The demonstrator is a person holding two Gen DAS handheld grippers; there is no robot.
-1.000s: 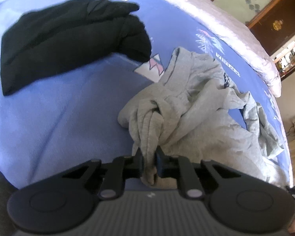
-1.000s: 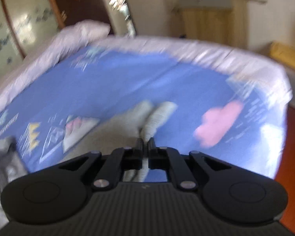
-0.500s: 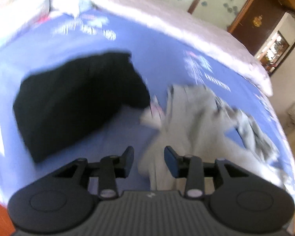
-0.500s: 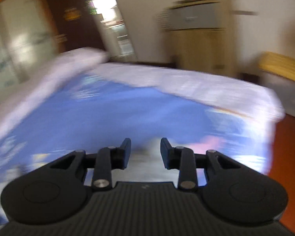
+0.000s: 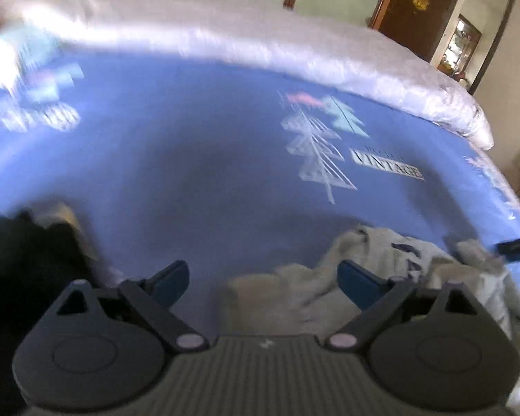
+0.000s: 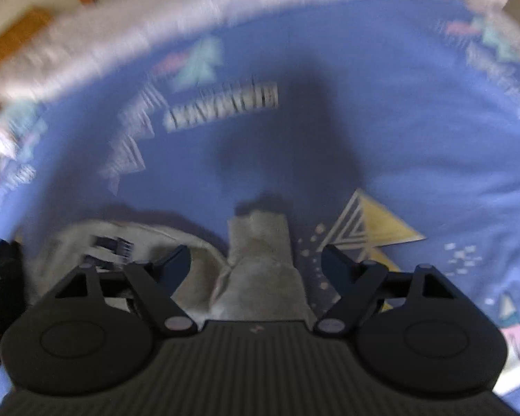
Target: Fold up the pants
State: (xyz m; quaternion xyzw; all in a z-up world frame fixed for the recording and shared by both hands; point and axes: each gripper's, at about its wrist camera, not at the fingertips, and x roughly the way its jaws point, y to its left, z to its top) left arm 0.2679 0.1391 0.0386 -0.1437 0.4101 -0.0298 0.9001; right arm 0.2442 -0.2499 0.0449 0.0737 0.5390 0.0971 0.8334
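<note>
Grey pants [image 6: 260,270] bunched near edge, blue bedspread [image 5: 208,173] open beyond

Both wrist cameras look steeply down, close over the blue bedsheet [image 5: 197,159]; each frame's lower half shares the crumpled grey pants [image 6: 263,270].

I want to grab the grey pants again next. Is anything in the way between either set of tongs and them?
Nothing visible. The grey pants lie bare on the blue bedsheet beneath the opening right tongs and left tongs. The black garment lies off to the side.
</note>
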